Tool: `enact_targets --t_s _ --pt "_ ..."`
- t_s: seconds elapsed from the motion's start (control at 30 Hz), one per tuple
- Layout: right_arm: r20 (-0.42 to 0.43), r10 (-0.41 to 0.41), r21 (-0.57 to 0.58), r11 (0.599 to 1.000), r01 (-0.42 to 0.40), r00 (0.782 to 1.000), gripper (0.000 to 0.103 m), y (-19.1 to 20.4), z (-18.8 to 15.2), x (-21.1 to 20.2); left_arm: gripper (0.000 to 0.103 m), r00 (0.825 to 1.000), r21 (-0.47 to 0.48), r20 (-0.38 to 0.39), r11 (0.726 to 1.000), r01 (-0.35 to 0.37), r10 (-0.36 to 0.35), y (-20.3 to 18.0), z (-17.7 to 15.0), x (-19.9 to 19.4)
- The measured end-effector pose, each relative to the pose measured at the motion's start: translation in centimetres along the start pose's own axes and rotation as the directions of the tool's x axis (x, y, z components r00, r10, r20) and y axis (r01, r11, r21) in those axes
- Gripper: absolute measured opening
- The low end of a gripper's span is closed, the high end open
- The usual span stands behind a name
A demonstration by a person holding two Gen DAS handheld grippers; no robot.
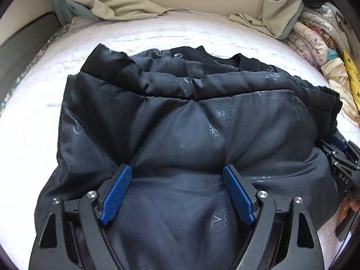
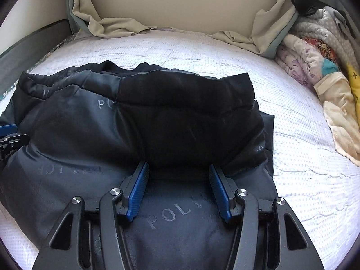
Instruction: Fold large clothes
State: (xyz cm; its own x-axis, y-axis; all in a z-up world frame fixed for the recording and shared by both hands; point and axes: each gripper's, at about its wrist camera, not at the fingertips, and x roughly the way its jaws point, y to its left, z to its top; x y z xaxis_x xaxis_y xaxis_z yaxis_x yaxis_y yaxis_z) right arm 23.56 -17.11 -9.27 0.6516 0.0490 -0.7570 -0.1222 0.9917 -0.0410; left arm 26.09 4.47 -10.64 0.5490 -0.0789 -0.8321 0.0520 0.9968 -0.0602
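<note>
Left gripper [image 1: 177, 172]: jaws wide, over dark padded jacket [image 1: 180, 123], nothing pinched. Right gripper [image 2: 178, 169]: jaws half open, pads clear of fabric. Jacket bunched, lining up, on white mattress [image 2: 303, 146]. Advice: seize near hem both sides together, carry evenly toward far collar edge; lining looks slippery.

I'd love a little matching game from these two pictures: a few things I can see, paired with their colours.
Things:
1. jacket
2. mattress
3. pads on the left gripper
4. sheet at the headboard

Colours:
A. blue
B. beige
C. dark navy
D. white

Pairs: 1-C, 2-D, 3-A, 4-B
</note>
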Motion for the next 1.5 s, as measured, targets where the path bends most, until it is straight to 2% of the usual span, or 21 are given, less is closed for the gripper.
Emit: enact_targets --t_s 0.2,0.4,0.53,0.63,0.7,0.8,0.87,0.97,1.07,1.17,1.33,1.43,1.5 --pt "0.023 0.001 0.0 1.0 -0.001 1.0 0.052 -0.1 -0.5 0.4 0.088 1.0 -0.015 -0.003 0.999 0.028 -0.028 0.5 0.1 1.1" --pt "0.018 0.013 0.022 1.0 -0.013 1.0 0.052 -0.3 -0.1 0.4 0.088 0.999 -0.025 0.015 0.999 0.034 -0.033 0.5 0.2 0.4" --pt "-0.026 0.09 0.094 0.992 -0.087 0.996 0.055 -1.8 1.1 -0.6 0.087 0.998 -0.048 0.014 0.997 0.057 -0.056 1.1 1.3 -1.9" --pt "-0.012 0.16 0.161 0.975 -0.156 0.987 0.06 -3.2 2.1 -2.4 0.086 0.997 -0.109 0.05 0.992 0.067 -0.062 3.0 1.8 -3.7" --pt "0.017 0.188 0.208 0.96 -0.187 0.982 0.06 -4.2 2.5 -3.5 0.086 0.994 -0.187 0.07 0.977 0.099 -0.087 5.2 2.1 -4.3" --pt "0.073 0.179 0.27 0.944 -0.192 0.981 0.06 -5.9 3.0 -4.9 0.086 0.987 -0.279 0.091 0.948 0.155 -0.135 7.6 2.1 -4.3" --pt "0.098 0.152 0.29 0.941 -0.175 0.983 0.061 -6.7 3.3 -5.2 0.085 0.985 -0.3 0.086 0.939 0.166 -0.147 8.2 2.0 -3.9" --pt "0.078 0.145 0.304 0.939 -0.162 0.986 0.061 -7.4 3.3 -4.0 0.085 0.992 -0.257 0.048 0.959 0.122 -0.113 7.3 1.8 -2.7" --pt "0.004 0.164 0.313 0.937 -0.157 0.987 0.061 -7.1 2.7 -1.6 0.085 0.997 -0.201 0.008 0.977 0.071 -0.071 6.3 1.5 -1.2" --pt "-0.043 0.156 0.287 0.948 -0.137 0.987 0.061 -6.3 2.2 0.1 0.085 0.997 -0.204 0.005 0.976 0.077 -0.078 6.4 1.1 -0.1" --pt "-0.047 0.161 0.286 0.948 -0.141 0.986 0.061 -6.1 2.0 1.2 0.085 0.991 -0.272 0.007 0.953 0.133 -0.136 7.6 1.2 0.5" --pt "-0.045 0.175 0.309 0.939 -0.153 0.984 0.062 -6.6 2.1 0.7 0.085 0.982 -0.319 0.022 0.93 0.183 -0.186 8.5 1.4 -0.8" --pt "-0.046 0.182 0.336 0.929 -0.156 0.982 0.062 -7.0 2.5 -0.1 0.085 0.965 -0.371 0.055 0.892 0.259 -0.258 9.6 1.5 -2.1"
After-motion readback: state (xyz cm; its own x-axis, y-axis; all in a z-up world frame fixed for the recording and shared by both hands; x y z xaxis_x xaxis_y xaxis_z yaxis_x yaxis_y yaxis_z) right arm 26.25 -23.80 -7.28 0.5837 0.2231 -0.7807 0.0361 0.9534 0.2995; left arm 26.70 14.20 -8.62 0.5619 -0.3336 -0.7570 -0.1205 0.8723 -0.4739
